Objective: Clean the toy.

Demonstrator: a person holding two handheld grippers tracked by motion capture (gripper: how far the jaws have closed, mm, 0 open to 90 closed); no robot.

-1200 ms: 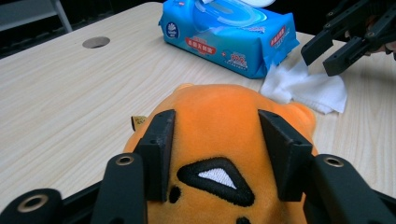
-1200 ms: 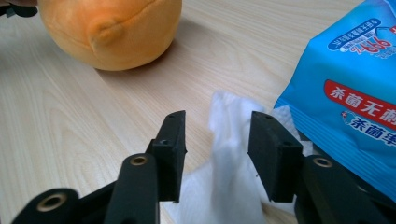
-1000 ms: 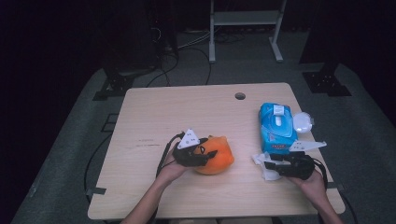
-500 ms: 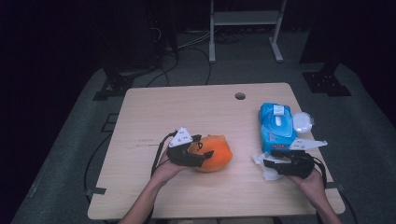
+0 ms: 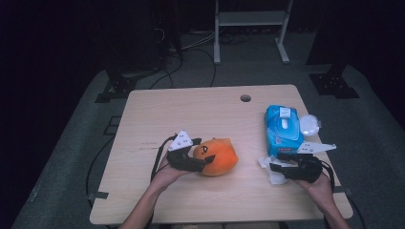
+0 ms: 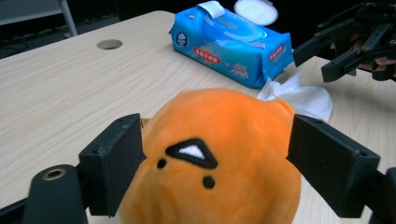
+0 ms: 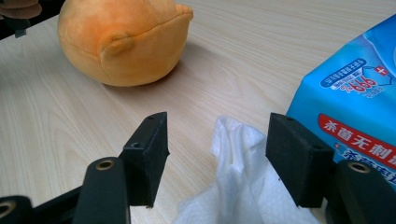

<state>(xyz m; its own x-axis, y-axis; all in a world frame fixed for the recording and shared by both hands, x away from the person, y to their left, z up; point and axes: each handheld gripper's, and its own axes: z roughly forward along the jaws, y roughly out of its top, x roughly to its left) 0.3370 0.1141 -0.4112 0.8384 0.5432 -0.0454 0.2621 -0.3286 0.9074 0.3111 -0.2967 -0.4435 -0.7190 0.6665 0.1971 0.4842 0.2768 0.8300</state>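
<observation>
An orange plush toy [image 5: 220, 156] with a small face lies on the wooden table [image 5: 191, 109]. My left gripper [image 5: 206, 162] reaches it from the left. Its jaws have just been opening and now stand open on either side of the plush toy [image 6: 219, 121]. At the right, a crumpled white wipe [image 5: 273, 177] lies in front of a blue wipes pack [image 5: 282, 129]. My right gripper [image 5: 276, 162] points left over that wipe. Its jaws have been opening, and the wipe [image 7: 243, 186] lies loose between the spread pads.
The wipes pack [image 6: 229, 44] has its white lid [image 5: 309, 125] flipped open. A round cable hole [image 5: 245, 98] sits near the table's far edge. Cables trail off the table's left side, and a metal stand's legs are on the dark floor beyond.
My left gripper has drawn slightly to the left and its jaws now stand wider around the plush toy. The right hand has stayed by the wipe.
</observation>
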